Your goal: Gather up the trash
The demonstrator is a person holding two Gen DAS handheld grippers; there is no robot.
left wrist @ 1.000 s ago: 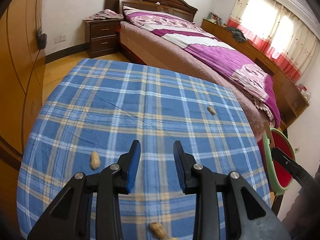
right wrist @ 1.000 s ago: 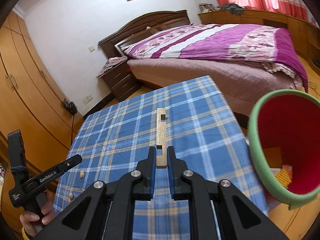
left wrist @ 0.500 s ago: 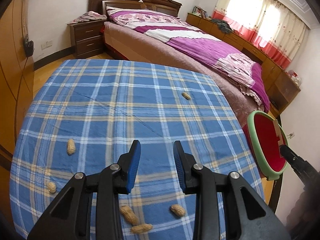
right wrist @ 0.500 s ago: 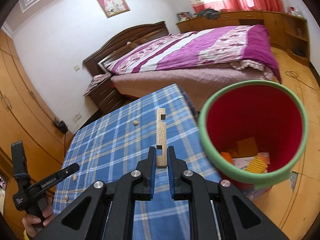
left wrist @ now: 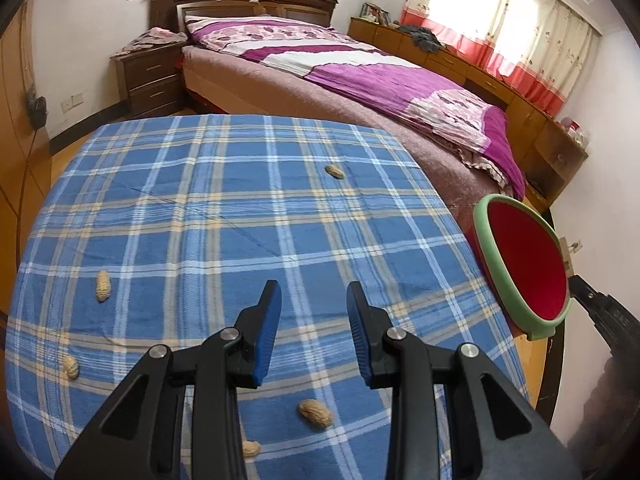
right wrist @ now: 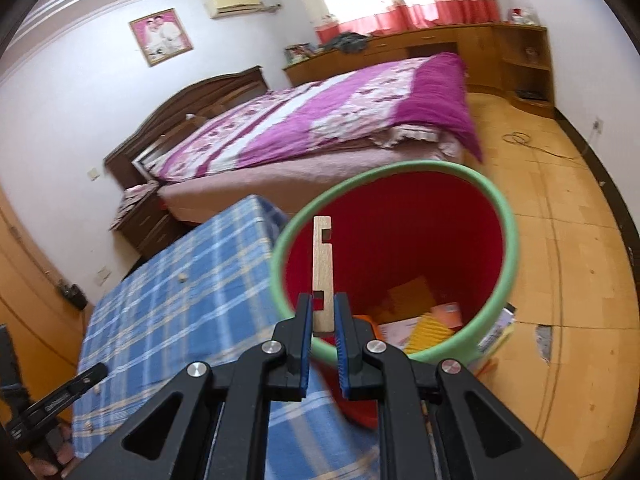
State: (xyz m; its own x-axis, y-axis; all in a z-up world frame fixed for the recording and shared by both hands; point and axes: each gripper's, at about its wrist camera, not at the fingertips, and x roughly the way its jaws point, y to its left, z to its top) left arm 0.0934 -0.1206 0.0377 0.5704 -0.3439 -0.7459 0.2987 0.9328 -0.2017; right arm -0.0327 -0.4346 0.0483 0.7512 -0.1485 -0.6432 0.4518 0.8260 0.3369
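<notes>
My right gripper [right wrist: 322,312] is shut on a notched wooden strip [right wrist: 322,264] and holds it upright over the mouth of the red bin with a green rim [right wrist: 507,256]. Papers and wrappers lie at the bin's bottom. My left gripper [left wrist: 313,314] is open and empty above the blue plaid table [left wrist: 224,216]. Several peanut shells lie on the cloth: one far [left wrist: 334,171], one at the left [left wrist: 103,286], one near the left edge [left wrist: 71,367], one just below the fingers [left wrist: 316,413]. The bin also shows in the left wrist view [left wrist: 524,268], off the table's right edge.
A bed with a purple cover [left wrist: 360,76] stands beyond the table. A dark nightstand [left wrist: 148,76] is at the back left. Wooden cabinets [right wrist: 500,56] line the window wall. Wood floor [right wrist: 560,208] surrounds the bin.
My right gripper has swung right with the wooden strip, from over the table to over the bin's mouth. My left gripper has drawn back, bringing more peanut shells into view.
</notes>
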